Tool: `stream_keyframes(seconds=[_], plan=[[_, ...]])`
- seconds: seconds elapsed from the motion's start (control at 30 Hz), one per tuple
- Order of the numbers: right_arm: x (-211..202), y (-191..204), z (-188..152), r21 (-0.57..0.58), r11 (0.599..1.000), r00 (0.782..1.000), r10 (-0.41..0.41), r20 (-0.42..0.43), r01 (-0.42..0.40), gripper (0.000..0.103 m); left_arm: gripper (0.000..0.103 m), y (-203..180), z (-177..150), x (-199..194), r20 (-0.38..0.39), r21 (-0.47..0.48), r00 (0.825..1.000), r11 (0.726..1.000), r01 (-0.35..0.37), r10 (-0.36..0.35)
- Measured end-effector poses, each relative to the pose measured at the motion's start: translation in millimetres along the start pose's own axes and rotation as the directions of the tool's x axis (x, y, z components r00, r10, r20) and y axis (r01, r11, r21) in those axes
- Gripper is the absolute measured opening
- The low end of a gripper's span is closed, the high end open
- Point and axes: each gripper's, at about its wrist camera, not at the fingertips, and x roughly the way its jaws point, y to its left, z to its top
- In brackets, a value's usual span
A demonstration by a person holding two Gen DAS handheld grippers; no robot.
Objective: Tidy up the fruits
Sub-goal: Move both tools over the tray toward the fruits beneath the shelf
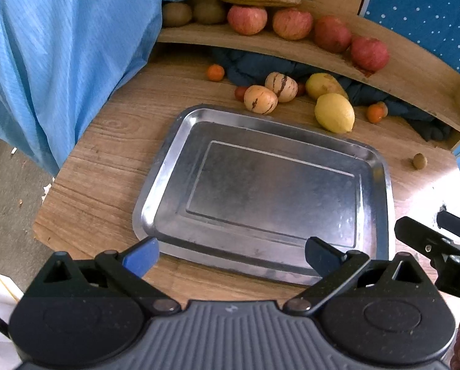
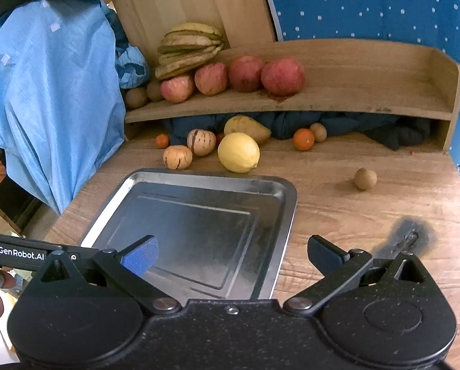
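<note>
Left gripper [image 1: 231,257] and right gripper [image 2: 233,254] wide open, empty, over bare tray [image 1: 165,166]; lemon [image 1: 334,112], possibly kiwi [image 2: 365,178], on table [image 2: 353,209].

- The metal tray [image 1: 165,166] lies bare inside, open from above and from the table's near edge.
- The lemon [image 1: 334,112] and two striped melons [image 1: 260,99] crowd the tray's far rim.
- Dark cloth [image 2: 353,123] fills the gap under the wooden shelf [image 2: 291,104].
- Bare tabletop lies around the lone kiwi [image 2: 365,178].
</note>
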Motion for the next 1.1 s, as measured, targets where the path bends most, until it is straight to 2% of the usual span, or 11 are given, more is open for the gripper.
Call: stream_keyframes(seconds=[0.17, 0.6, 0.87, 1.1], plan=[[9, 1, 2, 0.029, 0.999, 1.000, -0.017, -0.011, 0.018, 0.103, 0.103, 2, 15, 10, -0.003, 0.036, 1.000, 0.999, 0.014, -0.014], [39, 15, 32, 0.094, 0.987, 0.991, -0.132, 0.008, 0.131, 0.103, 0.103, 17, 89, 46, -0.009, 0.119, 0.993, 0.986, 0.118, -0.117], [55, 27, 41, 0.138, 0.965, 0.974, -0.225, -0.008, 0.224, 0.103, 0.103, 30, 123, 78, -0.049, 0.156, 0.975, 0.962, 0.222, -0.217], [61, 42, 48, 0.191, 0.925, 0.942, -0.335, 0.010, 0.327, 0.102, 0.103, 41, 145, 110, -0.109, 0.178, 0.943, 0.927, 0.330, -0.314]])
